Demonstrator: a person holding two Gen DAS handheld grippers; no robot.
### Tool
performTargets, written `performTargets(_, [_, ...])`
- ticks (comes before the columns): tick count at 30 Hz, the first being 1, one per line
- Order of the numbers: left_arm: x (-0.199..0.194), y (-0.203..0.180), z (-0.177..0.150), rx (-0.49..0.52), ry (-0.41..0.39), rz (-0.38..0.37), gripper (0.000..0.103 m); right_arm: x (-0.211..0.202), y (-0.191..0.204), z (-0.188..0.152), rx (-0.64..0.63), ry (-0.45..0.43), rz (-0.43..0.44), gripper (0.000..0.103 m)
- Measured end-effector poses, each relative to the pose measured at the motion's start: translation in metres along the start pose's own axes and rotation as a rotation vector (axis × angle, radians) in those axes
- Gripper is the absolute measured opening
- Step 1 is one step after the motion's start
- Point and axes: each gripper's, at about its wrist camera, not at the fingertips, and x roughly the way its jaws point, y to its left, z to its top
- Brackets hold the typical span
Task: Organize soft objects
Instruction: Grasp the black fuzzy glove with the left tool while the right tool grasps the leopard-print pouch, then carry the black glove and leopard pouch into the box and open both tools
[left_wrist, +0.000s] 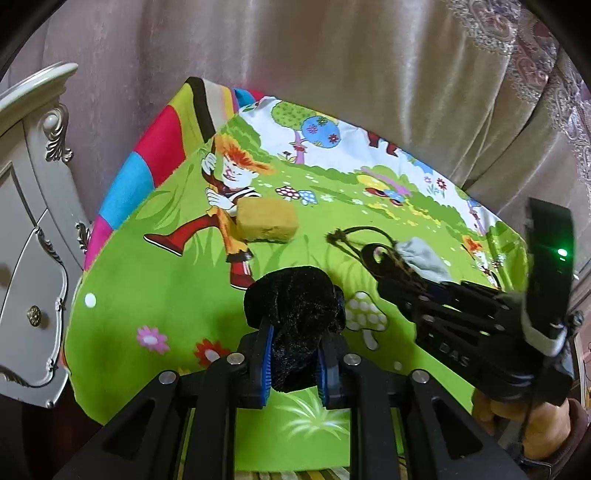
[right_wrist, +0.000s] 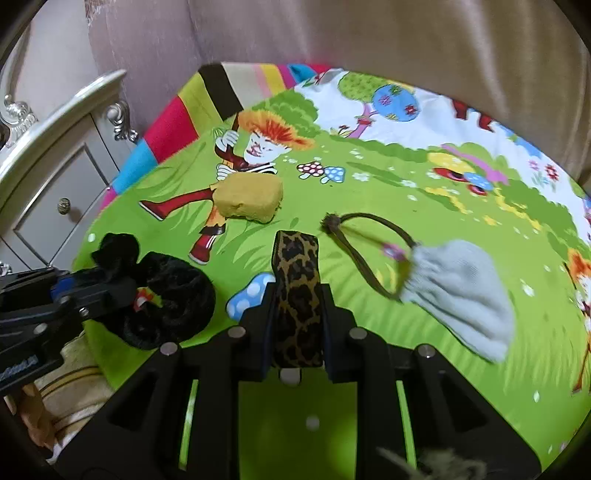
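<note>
Left gripper (left_wrist: 294, 363) clamped on black velvet scrunchie (left_wrist: 295, 314), 6 o'clock | right gripper (right_wrist: 297, 325) clamped on leopard band (right_wrist: 297, 295), centre | step: both lifted off worktop (right_wrist: 406, 387) | next: carry to a grouping spot, release; yellow sponge (right_wrist: 248, 196) at 11 o'clock

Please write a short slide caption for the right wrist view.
Right gripper clamps a leopard-print band above the cartoon cloth, beside grey pouch and yellow sponge.

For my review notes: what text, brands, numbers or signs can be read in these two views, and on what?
"DAS": raised letters on the right gripper's black body, in the left wrist view.
Pale lettering on the left gripper's body, at the right wrist view's left edge: too blurred to read.
Cartoon cloth: pictures only, no words.
</note>
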Motion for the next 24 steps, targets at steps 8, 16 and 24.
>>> performTargets(8, [-0.021,-0.028,-0.014,0.033,-0.016,-0.03,0.019,-0.059,-0.009,-0.031,0.049,-0.053,-0.034,0.025])
performTargets(16, [-0.04,-0.058,-0.031,0.08,-0.024,-0.064,0.019,-0.1,-0.019,-0.06,0.104,-0.069,-0.069,0.025])
performTargets(24, [-0.056,-0.093,-0.048,0.141,-0.029,-0.106,0.019,-0.139,-0.032,-0.091,0.162,-0.085,-0.112,0.025])
